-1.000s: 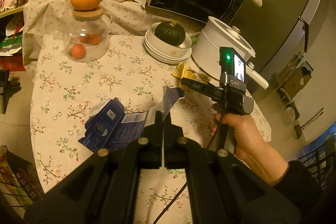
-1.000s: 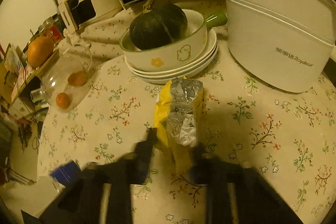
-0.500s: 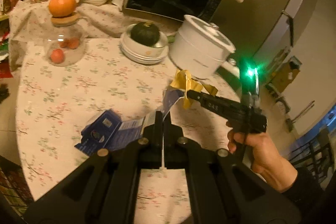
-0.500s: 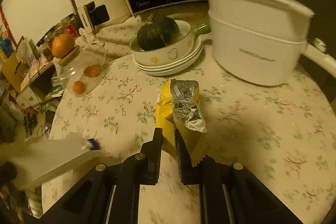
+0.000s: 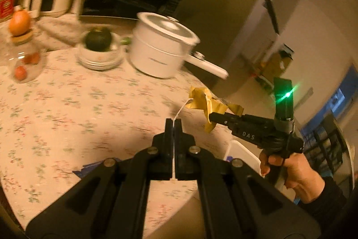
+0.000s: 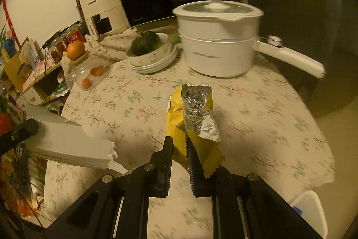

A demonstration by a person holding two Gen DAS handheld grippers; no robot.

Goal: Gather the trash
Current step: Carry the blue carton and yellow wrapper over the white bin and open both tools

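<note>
Both pieces of trash are now held clear of the tabletop (image 6: pixel 257 118). A second ago the yellow wrapper (image 6: pixel 192 120), with its torn silver foil lining, lay flat on the flowered cloth just in front of the stacked bowls (image 6: pixel 154 59), and the right claw (image 6: pixel 179 147) was only closing around it. Now the wrapper is pinched by its lower end between the nearly closed fingers of the right claw and is carried above the near right edge of the tabletop, as is confirmed in the left wrist view, where it hangs crumpled from the tip of the right claw (image 5: pixel 214 120).

The flattened carton (image 6: pixel 67 145) has changed likewise. It was resting on the cloth near the near left edge, with its blue printed face up, gripped at one flap. It is now lifted and seen edge-on as a thin white line between the tightly closed fingers of the left claw (image 5: pixel 173 127); in the right wrist view its pale underside is shown, raised over the near left edge.

From this it is judged that the picking-up is finished for these two items and that only their disposal remains. A white container (image 6: pixel 311 207) is seen low beside the near right edge, partly hidden; whether it is a bin cannot be told. The pot (image 5: pixel 163 48), the bowls and the glass jar (image 5: pixel 24 59) appear untouched.
</note>
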